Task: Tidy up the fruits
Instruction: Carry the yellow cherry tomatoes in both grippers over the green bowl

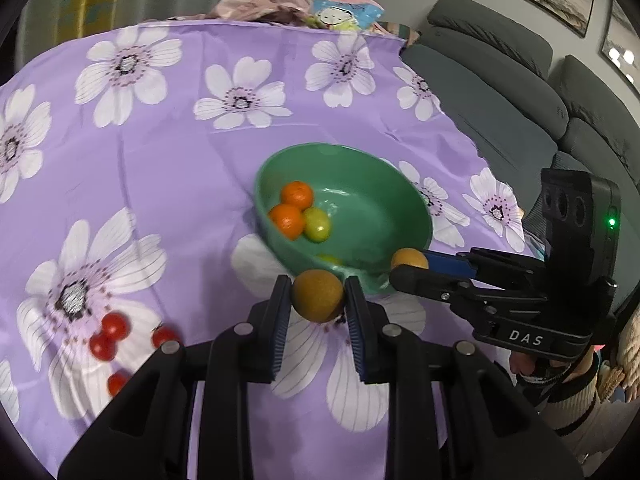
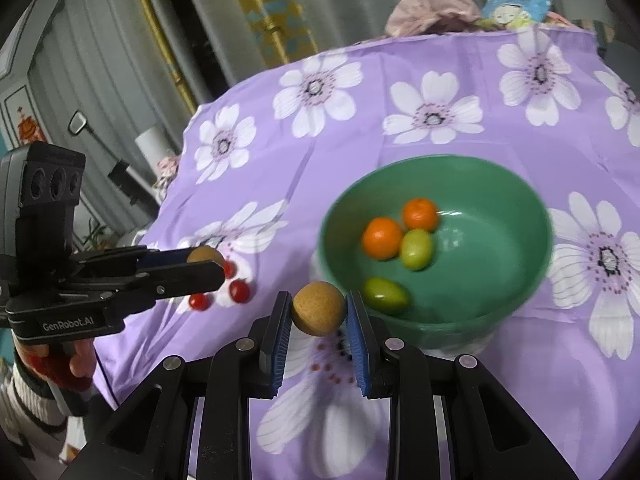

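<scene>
My left gripper (image 1: pixel 318 296) is shut on a round tan-brown fruit (image 1: pixel 317 295), held above the cloth just before the green bowl (image 1: pixel 400 200). My right gripper (image 2: pixel 319 309) is shut on a second tan-brown fruit (image 2: pixel 318 308), left of the bowl (image 2: pixel 500 184). Each gripper shows in the other's view: the right one (image 1: pixel 408 266) at the bowl's near rim, the left one (image 2: pixel 206 262) over the cherry tomatoes. The bowl holds two oranges (image 2: pixel 382 238) (image 2: pixel 419 214) and two green fruits (image 2: pixel 417 249) (image 2: pixel 385 295). Several red cherry tomatoes (image 1: pixel 108 336) lie on the cloth to the left.
A purple cloth with white flowers (image 1: pixel 180 140) covers the table. Crumpled pink fabric and a cartoon cushion (image 1: pixel 340 12) lie at the far edge. A grey sofa (image 1: pixel 500 80) stands to the right. Curtains and a door (image 2: pixel 100 80) are to the left.
</scene>
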